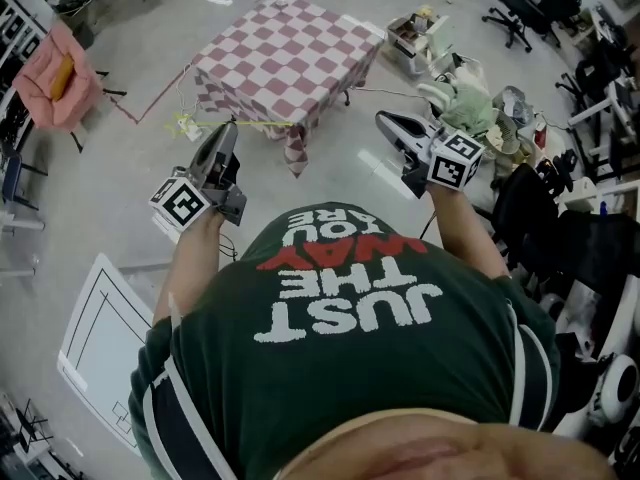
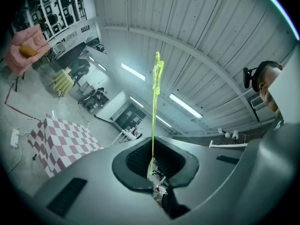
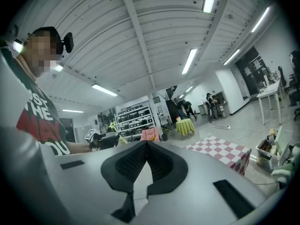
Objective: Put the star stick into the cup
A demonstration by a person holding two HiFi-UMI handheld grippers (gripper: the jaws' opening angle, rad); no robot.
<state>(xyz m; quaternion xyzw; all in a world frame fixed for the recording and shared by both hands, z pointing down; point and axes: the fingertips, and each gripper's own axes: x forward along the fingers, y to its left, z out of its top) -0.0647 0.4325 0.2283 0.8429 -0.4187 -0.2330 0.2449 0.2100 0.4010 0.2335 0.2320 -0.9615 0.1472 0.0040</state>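
1. The left fingers point(image 2: 133, 162) are closed narrow on the lower end of the star stick point(image 2: 154, 107). The stick passes between the pads at the tip of the left gripper point(image 2: 153, 146).
2. In the left gripper view the stick is thin and yellow-green. It rises straight out of the fingers and ends in a star shape seen against the ceiling.
3. The right fingers point(image 3: 127, 165) are closed tip to tip, with nothing between them. The right gripper point(image 3: 146, 143) is empty.
4. In the head view both grippers are held out in front of the person's green shirt point(image 1: 350, 358). They are well apart, each with its marker cube on the body side.
5. Both grippers point toward a table point(image 1: 285, 58) covered with a red-and-white checked cloth. The table stands on the floor ahead, apart from both grippers.
6. The right gripper view shows the left gripper across from it, with the star of the stick just above.
7. A white board point(image 1: 100, 338) lies on the floor at the person's left. A pink cloth point(image 1: 60, 78) hangs farther off on that side.
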